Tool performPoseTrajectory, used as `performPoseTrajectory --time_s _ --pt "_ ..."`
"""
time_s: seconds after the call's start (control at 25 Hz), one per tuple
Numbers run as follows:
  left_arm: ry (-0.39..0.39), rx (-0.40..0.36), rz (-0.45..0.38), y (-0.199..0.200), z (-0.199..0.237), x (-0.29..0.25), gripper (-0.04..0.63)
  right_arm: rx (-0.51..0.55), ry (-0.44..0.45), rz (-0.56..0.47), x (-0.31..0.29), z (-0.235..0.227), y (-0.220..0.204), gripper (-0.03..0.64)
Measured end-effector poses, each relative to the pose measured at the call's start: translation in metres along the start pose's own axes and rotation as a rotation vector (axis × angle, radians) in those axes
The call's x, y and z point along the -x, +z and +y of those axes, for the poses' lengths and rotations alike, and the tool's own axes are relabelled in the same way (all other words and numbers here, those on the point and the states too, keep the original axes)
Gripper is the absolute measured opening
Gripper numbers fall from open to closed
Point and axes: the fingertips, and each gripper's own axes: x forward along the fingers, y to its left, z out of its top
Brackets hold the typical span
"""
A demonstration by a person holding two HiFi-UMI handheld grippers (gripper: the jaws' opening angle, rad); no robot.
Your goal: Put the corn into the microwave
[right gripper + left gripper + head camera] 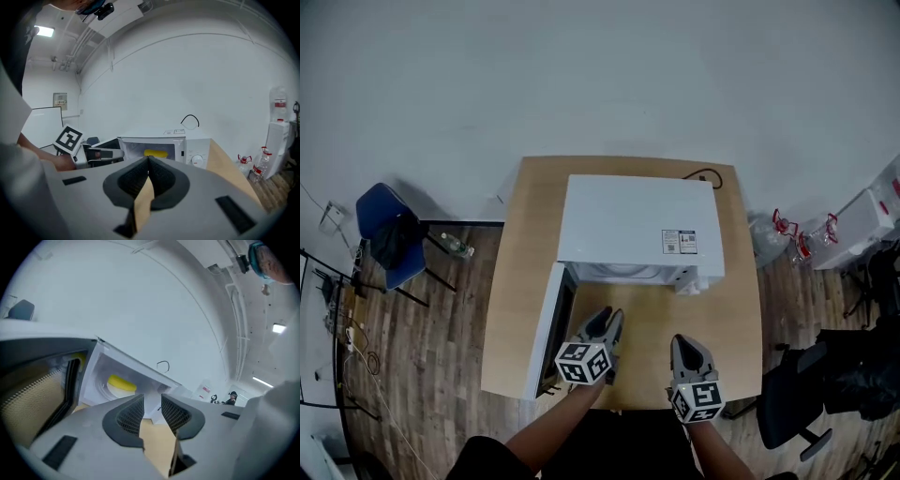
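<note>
The yellow corn (121, 382) lies on the turntable inside the white microwave (637, 225), whose door (546, 328) stands swung open to the left. In the right gripper view the corn (155, 153) shows through the open front. My left gripper (607, 319) hovers in front of the opening beside the door, its jaws open with nothing between them (152, 401). My right gripper (682, 342) is over the wooden table (727, 309) in front of the microwave's control panel, its jaws shut and empty (148, 161). The left gripper (101, 153) also shows in the right gripper view.
A black cable (701, 174) lies behind the microwave. A blue chair (389, 234) stands on the floor at the left. Water bottles (787, 230) and a black office chair (797, 394) are at the right of the table.
</note>
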Motion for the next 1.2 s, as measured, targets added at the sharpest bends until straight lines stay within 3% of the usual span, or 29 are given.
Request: performPoseTrajectory --time_s 0.16,0.28,0.4,0.6,0.8,1.2 --pt "-0.045 -0.016 -0.045 0.004 -0.031 0.058 0.067 0.021 -0.017 -0.023 0.025 0.020 0.004 0.060" --pt "-0.046 -0.081 -0.051 0.004 -0.046 0.096 0.038 0.008 -0.014 -0.041 0.044 0.039 0.009 0.060" --pt "-0.049 -0.143 -0.044 -0.005 -0.055 0.120 0.024 0.014 -0.011 -0.055 0.063 0.057 0.013 0.060" --pt "-0.087 -0.164 -0.040 -0.012 -0.077 0.143 0.015 0.096 -0.077 -0.074 0.091 0.067 0.010 0.060" --pt "-0.080 -0.327 -0.113 0.009 -0.106 0.160 0.014 0.083 -0.063 -0.093 0.102 0.067 0.012 0.060" --pt "-0.012 -0.328 -0.132 0.026 -0.134 0.163 0.014 0.171 -0.009 -0.147 0.109 0.052 0.051 0.060"
